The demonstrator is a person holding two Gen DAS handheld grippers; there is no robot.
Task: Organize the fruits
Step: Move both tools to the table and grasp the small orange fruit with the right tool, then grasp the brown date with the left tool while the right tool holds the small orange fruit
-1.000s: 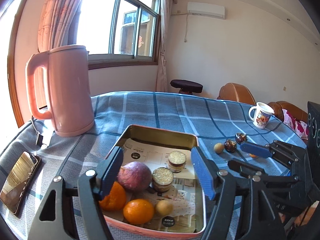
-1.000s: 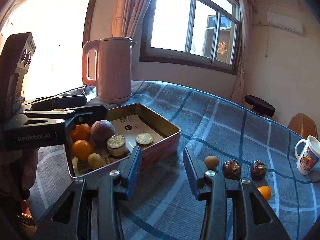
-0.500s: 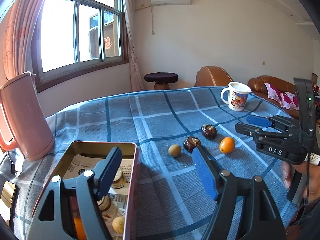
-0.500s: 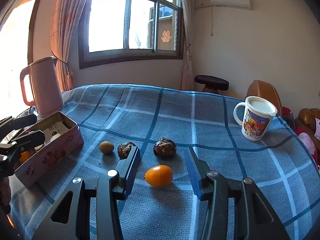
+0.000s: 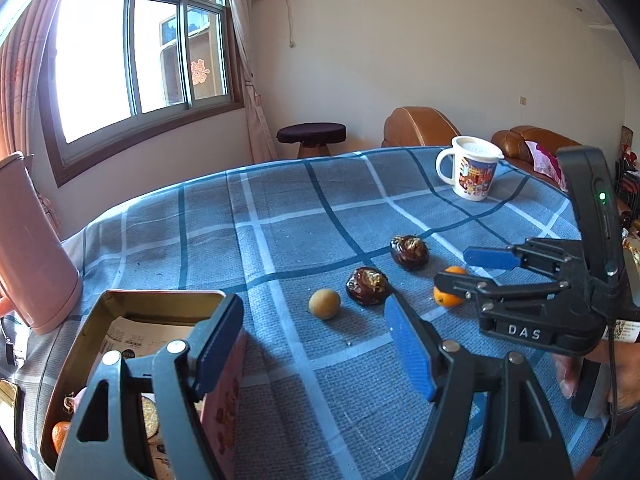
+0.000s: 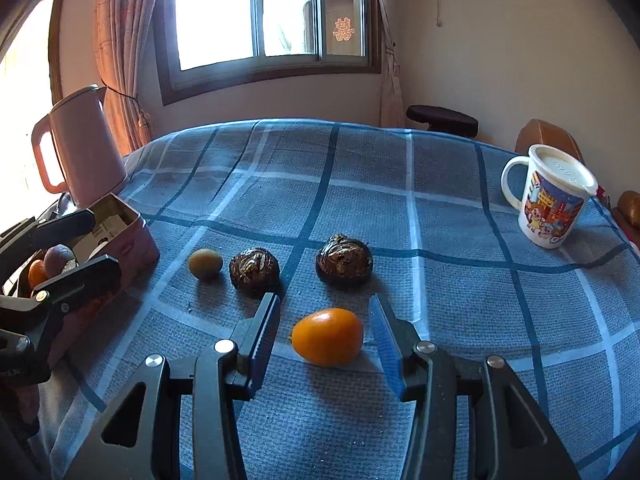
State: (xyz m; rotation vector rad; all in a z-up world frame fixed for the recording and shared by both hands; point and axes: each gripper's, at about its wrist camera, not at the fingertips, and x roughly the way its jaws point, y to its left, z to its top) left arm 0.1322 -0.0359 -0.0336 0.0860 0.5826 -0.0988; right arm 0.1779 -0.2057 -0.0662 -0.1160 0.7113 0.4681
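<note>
We hold the right gripper (image 6: 325,342) low over the checked tablecloth (image 6: 460,240), its jaws released and set on either side of the small orange fruit (image 6: 327,342); clear gaps show at both pads, so nothing is grasped yet. This straddling stance appears chosen so that one closure would centre the fruit.

We keep the left gripper (image 5: 316,350) unclenched and empty beside the open tin (image 5: 160,298), which already holds fruit; we judge this places it ready for its own pick.

Three items lie loose on the cloth beyond the orange fruit: a tan round fruit (image 6: 205,263) nearest the tin and two dark wrinkled fruits (image 6: 254,270) (image 6: 344,261). The mug (image 6: 550,200) and pink kettle (image 6: 86,148) stand well apart from the work.
</note>
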